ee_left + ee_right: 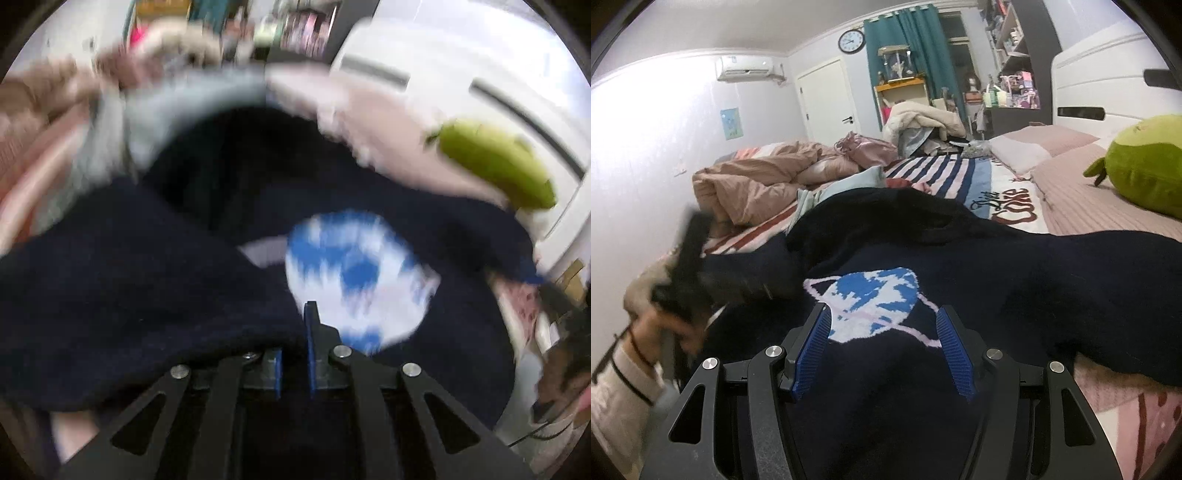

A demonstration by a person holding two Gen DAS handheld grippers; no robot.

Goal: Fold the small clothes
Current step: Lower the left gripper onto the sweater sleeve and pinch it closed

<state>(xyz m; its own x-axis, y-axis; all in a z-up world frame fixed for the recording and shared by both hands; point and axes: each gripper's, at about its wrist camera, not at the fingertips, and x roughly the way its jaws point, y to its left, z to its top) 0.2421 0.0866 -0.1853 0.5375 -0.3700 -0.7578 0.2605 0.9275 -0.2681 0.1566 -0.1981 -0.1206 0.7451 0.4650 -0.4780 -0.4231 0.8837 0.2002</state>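
Folding of the dark sweater is only at its start; the left side is being brought over the planet picture.

The navy sweater [960, 258] lies spread on the bed [1108, 206], with its blue and white planet picture [875, 306] facing up in the middle. The left gripper [295, 350] has its jaws almost together, and a thick fold of the sweater lies over the left pad, so I judge that it pinches the cloth just left of the planet picture. The right gripper [882, 350] is about half open above the lower edge of the planet picture and holds nothing. The green plush toy [1145, 162] rests well to the right of the planet picture. No finished fold is visible yet: both sides and the bottom are left to do.
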